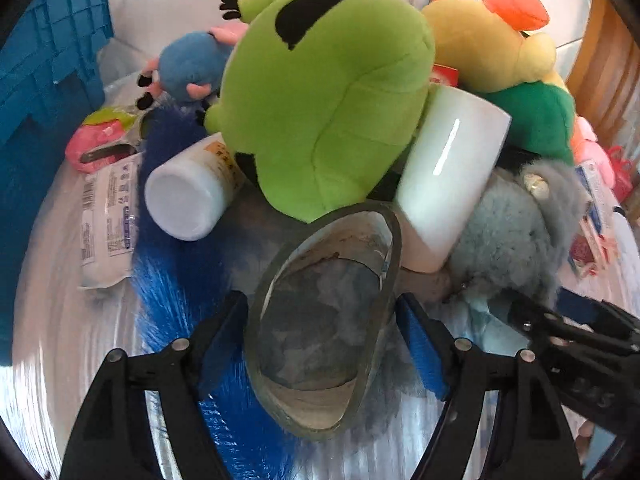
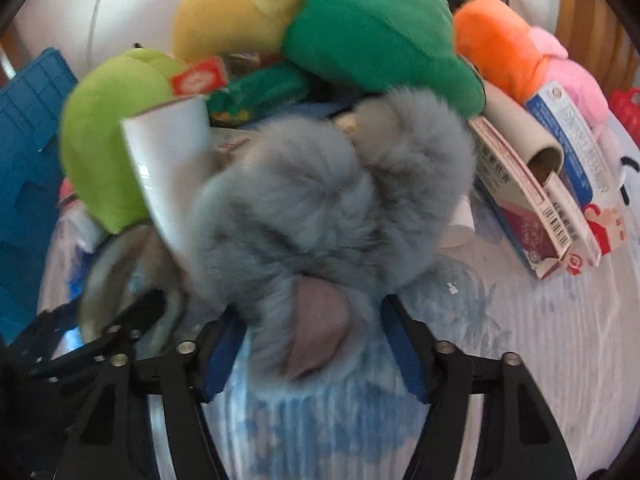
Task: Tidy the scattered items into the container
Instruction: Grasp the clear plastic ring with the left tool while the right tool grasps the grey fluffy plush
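The left tongs straddle a clear tape roll, blue pads beside its rim at either side, whether pressing it I cannot tell; a green plush sits at 12 o'clock, a white mug at 1 o'clock, the blue container at 10 o'clock; the right tongs bracket a grey fluffy toy, grip uncertain; cartons lie at 2 o'clock.
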`<state>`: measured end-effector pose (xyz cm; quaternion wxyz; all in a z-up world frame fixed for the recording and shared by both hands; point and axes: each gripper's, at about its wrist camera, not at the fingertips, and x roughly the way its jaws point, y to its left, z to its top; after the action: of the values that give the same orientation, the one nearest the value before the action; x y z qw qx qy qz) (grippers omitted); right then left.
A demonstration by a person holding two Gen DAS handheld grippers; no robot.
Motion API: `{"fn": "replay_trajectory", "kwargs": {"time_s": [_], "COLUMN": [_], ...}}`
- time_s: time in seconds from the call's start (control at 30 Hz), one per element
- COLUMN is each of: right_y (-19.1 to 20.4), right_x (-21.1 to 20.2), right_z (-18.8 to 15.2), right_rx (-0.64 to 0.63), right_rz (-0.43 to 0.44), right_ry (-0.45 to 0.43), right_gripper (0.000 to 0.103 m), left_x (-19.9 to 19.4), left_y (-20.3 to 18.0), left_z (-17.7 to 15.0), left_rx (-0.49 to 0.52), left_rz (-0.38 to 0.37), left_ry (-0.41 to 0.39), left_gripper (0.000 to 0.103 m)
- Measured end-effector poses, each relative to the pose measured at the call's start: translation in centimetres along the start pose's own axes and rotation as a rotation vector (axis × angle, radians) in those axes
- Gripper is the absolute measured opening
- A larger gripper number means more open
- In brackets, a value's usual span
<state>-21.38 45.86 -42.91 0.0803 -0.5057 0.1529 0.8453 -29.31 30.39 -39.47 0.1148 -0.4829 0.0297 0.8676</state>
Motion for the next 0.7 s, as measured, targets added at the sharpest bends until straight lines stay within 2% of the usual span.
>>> {"fn": "replay_trajectory", "kwargs": {"time_s": [0.07,0.1,0.17,0.3,0.37,0.53,0.57,0.63,0.7], "right_y": [-0.3,-0.7,-1.8,-4.1,-5.3,-7.9,-8.1,-8.2,-8.0], "right_x": [-0.4,-0.6,-1.5,-3.7,-4.6,-6.9,-7.2,-8.2,-10.0], "right_z": [-0.1,-0.2,-0.6,-2.2,-3.1,-4.3,-4.3,-4.4,-4.4], "right_rx": [-0.009,-0.004,0.011,0.027,0.048,0.048,0.034,0.023,0.030], "right_rz": [-0.024,-0.037,-0.050,-0.075,-0.091,-0.171,-0.172,-0.167,-0.129], "right_ry": [-0.006,0.004,0.007,0.017,0.036,0.059,0.075,0.081,0.054], "right_gripper": [0.031,0.008,0.008,0.008,0.008,0.009,0.011,0.030,0.042], "left_x": [-0.2,-0.3,-0.6,-1.5,-1.7,-2.1,-2.1,-2.2,-2.4], "left_y": [-0.2,-0.4,-1.3,-3.1,-4.2,-6.4,-6.5,-6.7,-7.2], "left_z": [-0.3,-0.4,-0.7,-2.3,-2.8,-3.3,-3.3,-3.5,-3.6], "left_rx": [-0.010,-0.011,-0.009,-0.013,0.000,0.021,0.018,0.016,0.029], "left_rz": [0.006,0.015,0.025,-0.023,-0.023,-0.025,-0.026,-0.036,-0.038], "left_ry": [-0.001,-0.003,0.000,0.024,0.020,0.029,0.032,0.041,0.039], "left_gripper": [0.076,0.076,0.075,0.075,0.075,0.075,0.075,0.075,0.075]}}
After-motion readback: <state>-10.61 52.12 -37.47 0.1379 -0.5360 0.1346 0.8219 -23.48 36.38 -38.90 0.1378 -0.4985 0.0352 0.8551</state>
